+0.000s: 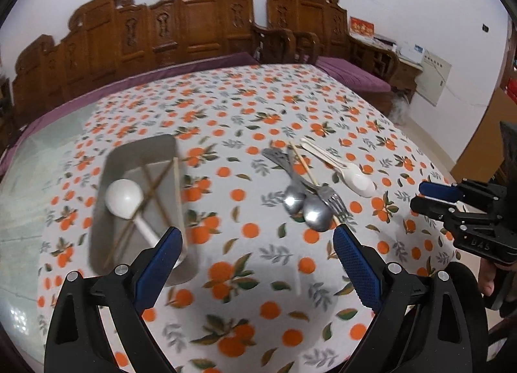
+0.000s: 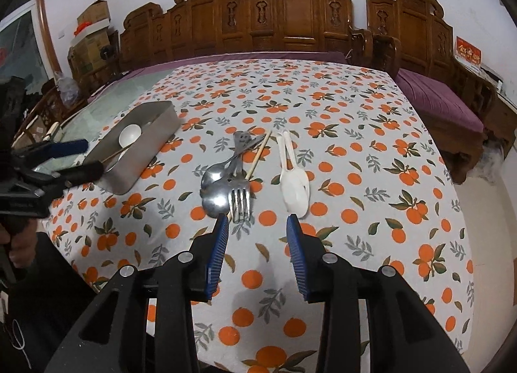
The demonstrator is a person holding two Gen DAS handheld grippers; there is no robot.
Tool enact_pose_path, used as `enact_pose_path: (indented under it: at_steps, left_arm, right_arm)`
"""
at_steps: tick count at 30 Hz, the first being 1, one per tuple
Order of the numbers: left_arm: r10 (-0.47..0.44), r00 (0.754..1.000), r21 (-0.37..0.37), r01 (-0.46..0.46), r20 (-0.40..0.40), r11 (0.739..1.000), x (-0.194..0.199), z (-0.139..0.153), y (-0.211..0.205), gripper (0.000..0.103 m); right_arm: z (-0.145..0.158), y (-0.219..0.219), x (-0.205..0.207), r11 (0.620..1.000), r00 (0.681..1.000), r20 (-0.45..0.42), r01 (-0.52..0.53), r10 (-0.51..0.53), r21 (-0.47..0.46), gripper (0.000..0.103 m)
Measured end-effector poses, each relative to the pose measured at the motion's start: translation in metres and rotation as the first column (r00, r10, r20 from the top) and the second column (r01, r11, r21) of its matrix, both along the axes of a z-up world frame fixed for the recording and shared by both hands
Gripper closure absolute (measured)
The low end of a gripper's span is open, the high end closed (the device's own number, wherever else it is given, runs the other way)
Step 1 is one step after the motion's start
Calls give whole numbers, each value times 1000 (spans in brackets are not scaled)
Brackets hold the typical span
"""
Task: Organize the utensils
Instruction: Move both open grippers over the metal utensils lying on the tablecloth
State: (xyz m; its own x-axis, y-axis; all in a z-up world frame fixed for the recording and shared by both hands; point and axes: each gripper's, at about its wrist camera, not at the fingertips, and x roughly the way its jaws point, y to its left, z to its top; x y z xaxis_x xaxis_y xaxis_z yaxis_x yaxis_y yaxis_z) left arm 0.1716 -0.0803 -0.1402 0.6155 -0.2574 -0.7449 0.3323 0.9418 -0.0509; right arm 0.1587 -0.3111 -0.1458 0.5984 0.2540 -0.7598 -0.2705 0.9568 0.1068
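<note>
Orange-print tablecloth (image 2: 355, 179), fork (image 2: 239, 200) just beyond parted right hand-held gripper (image 2: 257, 222), left hand-held gripper (image 1: 257, 237) spread, empty

Glossy metal spoons (image 2: 216, 186), matt metal tray (image 2: 135, 169), white plastic spoons (image 2: 295, 184), printed cloth (image 2: 355, 179).

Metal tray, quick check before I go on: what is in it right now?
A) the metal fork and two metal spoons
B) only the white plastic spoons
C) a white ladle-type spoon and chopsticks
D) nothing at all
C: the left wrist view shows a white round-bowled spoon lying in the metal tray with crossed chopsticks, while the metal fork lies out on the tablecloth.
</note>
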Motion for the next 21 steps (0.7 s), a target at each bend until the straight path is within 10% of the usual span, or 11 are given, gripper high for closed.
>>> enact_pose_path:
  at_steps: [21]
  left_arm:
    - [-112,967,-95,92,-230,991,110,-63,-47,60]
  right_arm:
    - [-20,-1,56,1000,992,-125,-2,5,26,63]
